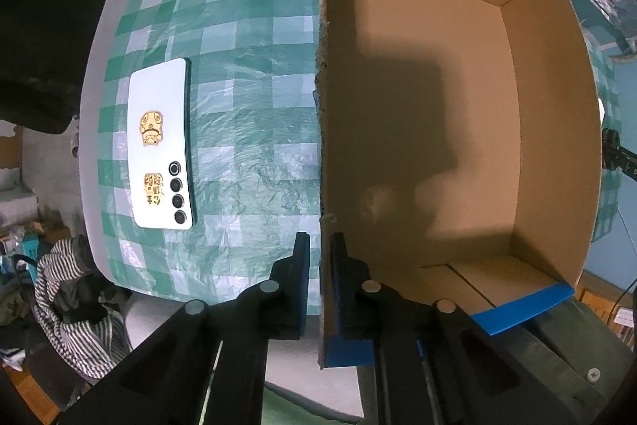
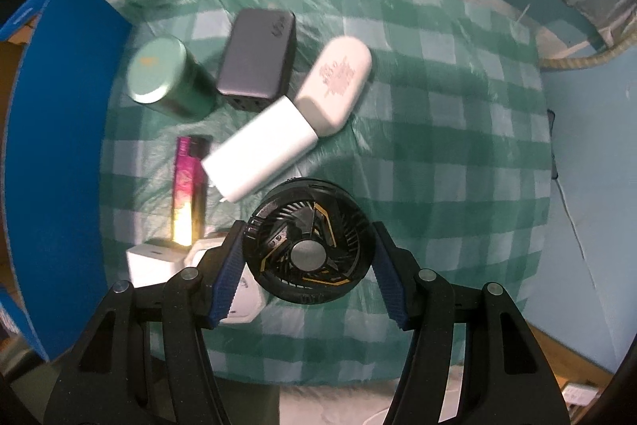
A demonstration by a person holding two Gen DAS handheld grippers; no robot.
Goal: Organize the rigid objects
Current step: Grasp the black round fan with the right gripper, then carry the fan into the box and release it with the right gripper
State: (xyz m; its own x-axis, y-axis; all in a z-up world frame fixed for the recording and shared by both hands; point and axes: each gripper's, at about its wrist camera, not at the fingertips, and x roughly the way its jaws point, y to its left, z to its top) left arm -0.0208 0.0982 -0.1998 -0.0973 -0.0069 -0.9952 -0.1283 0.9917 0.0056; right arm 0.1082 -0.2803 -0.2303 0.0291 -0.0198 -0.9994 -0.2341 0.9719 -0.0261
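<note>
Nearest the left wrist camera, the left gripper (image 1: 319, 265) is closed down on the near wall of the cardboard box (image 1: 557, 130), one finger outside and one inside, pinching the wall's edge. That box, the largest thing in view, shows a bare floor with only a shadow on it, so by these pictures nothing has been packed yet and the organizing looks barely begun.

On the checked surface (image 1: 254, 66), at about 9 o'clock from the box wall and well apart from it, lies a white phone (image 1: 161, 142), back side up.

Through the right wrist camera, the right gripper (image 2: 308, 263) stands wide apart around a round black fan (image 2: 308, 241); whether the fingers touch it cannot be told. Beyond it, from 10 to 12 o'clock, wait a white power bank (image 2: 258, 150), a beige case (image 2: 336, 82), a grey charger (image 2: 258, 60), a green tin (image 2: 163, 76), a pink lighter (image 2: 187, 186) and white adapters (image 2: 153, 261).

All of these are left to pack; the fan looks likely to be first.
</note>
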